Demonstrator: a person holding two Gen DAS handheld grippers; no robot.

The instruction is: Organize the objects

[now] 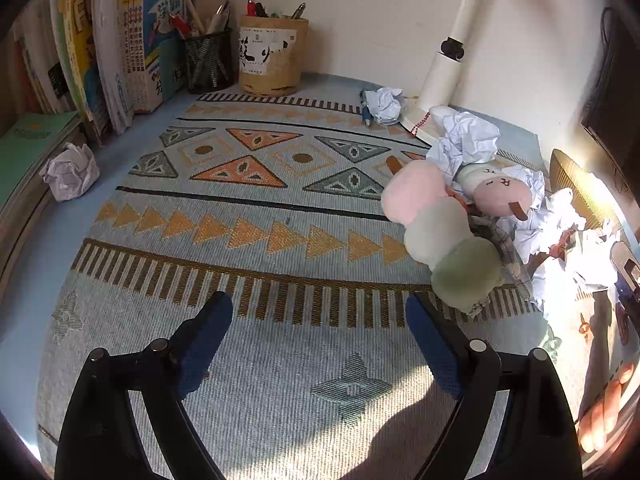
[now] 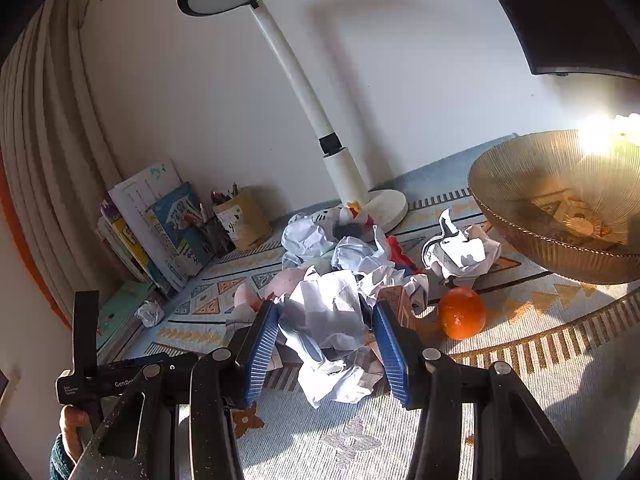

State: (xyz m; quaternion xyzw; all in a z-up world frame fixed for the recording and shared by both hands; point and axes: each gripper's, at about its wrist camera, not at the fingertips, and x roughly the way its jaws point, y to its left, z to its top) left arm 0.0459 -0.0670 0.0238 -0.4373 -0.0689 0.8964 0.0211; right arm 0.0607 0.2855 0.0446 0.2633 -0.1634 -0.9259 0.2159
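My right gripper [image 2: 326,332] has its blue pads on either side of a crumpled white paper ball [image 2: 328,320] at the front of a paper pile; the pads touch or nearly touch it. More crumpled paper [image 2: 464,252] lies behind, and an orange [image 2: 461,313] sits just right of the gripper. My left gripper [image 1: 318,320] is open and empty above the patterned mat [image 1: 256,208]. A pink and green plush toy [image 1: 444,236] lies to its right, against crumpled paper [image 1: 466,142]. One paper ball [image 1: 70,172] lies at the far left.
Books [image 1: 104,52] stand at the back left beside a mesh pen cup [image 1: 208,62] and a tan pen holder [image 1: 274,56]. A white desk lamp [image 2: 352,184] stands by the wall. A ribbed amber bowl [image 2: 560,208] sits at the right.
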